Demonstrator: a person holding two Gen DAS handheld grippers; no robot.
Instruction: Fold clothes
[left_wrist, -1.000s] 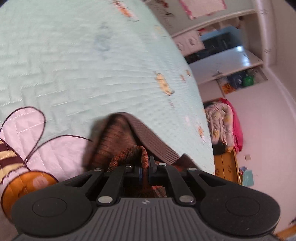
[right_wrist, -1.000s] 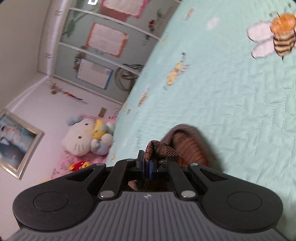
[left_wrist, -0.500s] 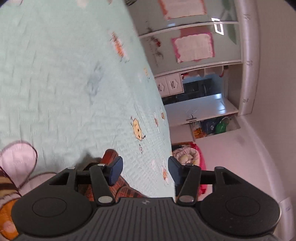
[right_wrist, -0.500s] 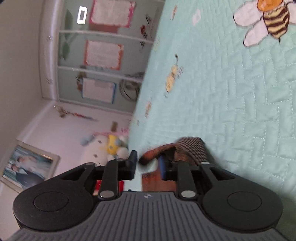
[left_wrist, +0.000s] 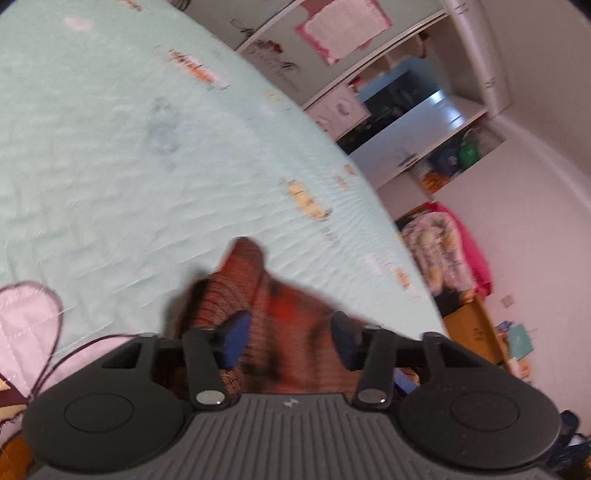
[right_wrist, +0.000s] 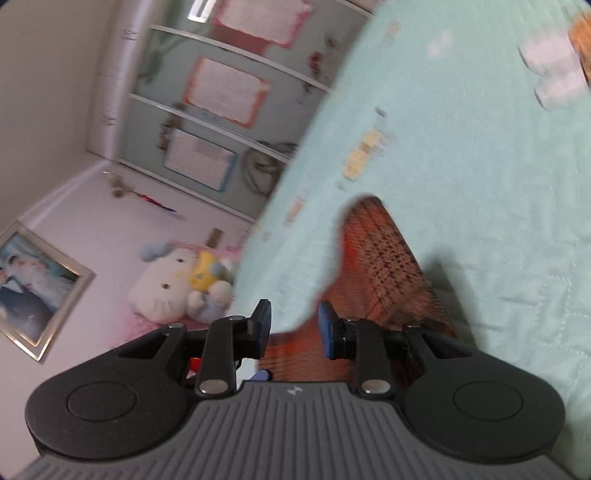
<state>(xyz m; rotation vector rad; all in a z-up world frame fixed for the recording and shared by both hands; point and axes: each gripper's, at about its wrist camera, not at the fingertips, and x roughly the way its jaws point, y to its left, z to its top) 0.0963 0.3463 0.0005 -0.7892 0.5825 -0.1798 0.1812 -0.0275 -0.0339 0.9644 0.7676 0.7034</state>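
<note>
Brown-orange knit garment (left_wrist: 255, 295): lying on mint quilted bedspread (left_wrist: 110, 166), near bed edge. Soft, light, limp, likely stretchy; best pinched at corners or hem. Left gripper (left_wrist: 290, 338) and right gripper (right_wrist: 293, 328): spread apart, empty, over garment.

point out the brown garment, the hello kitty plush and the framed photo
brown garment (right_wrist: 384, 258), right wrist view, on its knit middle lying on the bedspread
hello kitty plush (right_wrist: 166, 284), right wrist view, on its white face
framed photo (right_wrist: 29, 288), right wrist view, on the picture inside the frame
</note>
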